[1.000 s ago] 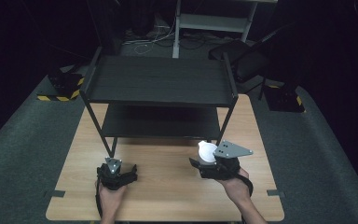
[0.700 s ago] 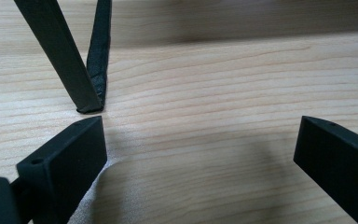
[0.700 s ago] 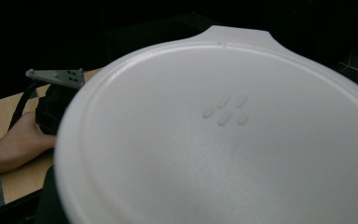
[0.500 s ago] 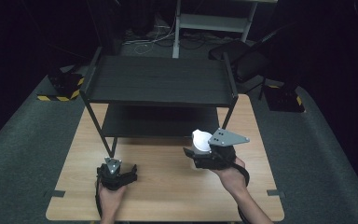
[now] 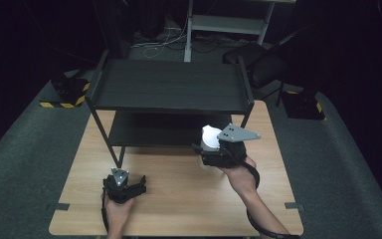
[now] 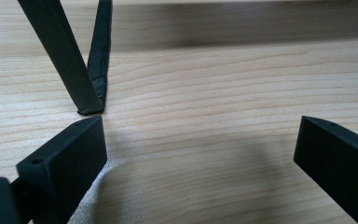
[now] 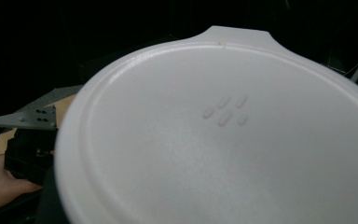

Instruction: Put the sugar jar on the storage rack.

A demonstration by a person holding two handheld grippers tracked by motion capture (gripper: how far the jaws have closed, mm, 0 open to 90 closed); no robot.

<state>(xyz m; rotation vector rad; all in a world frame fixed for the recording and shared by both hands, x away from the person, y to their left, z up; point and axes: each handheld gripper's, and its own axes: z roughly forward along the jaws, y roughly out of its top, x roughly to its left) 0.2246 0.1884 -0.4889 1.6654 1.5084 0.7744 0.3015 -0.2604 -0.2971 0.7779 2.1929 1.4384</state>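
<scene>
Raised white lid (image 7: 223, 135) (four embossed dashes), right gripper (image 5: 210, 149)

Shelf rack (image 5: 171, 92) across table's (image 5: 179, 199) far half

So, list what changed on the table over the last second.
The right tool, shut on the white lidded cup, rose off the wooden table and moved toward the black shelf rack, drifting slightly left in the high view. The left tool stayed open and resting by the rack's front left leg. The rack did not move.
</scene>
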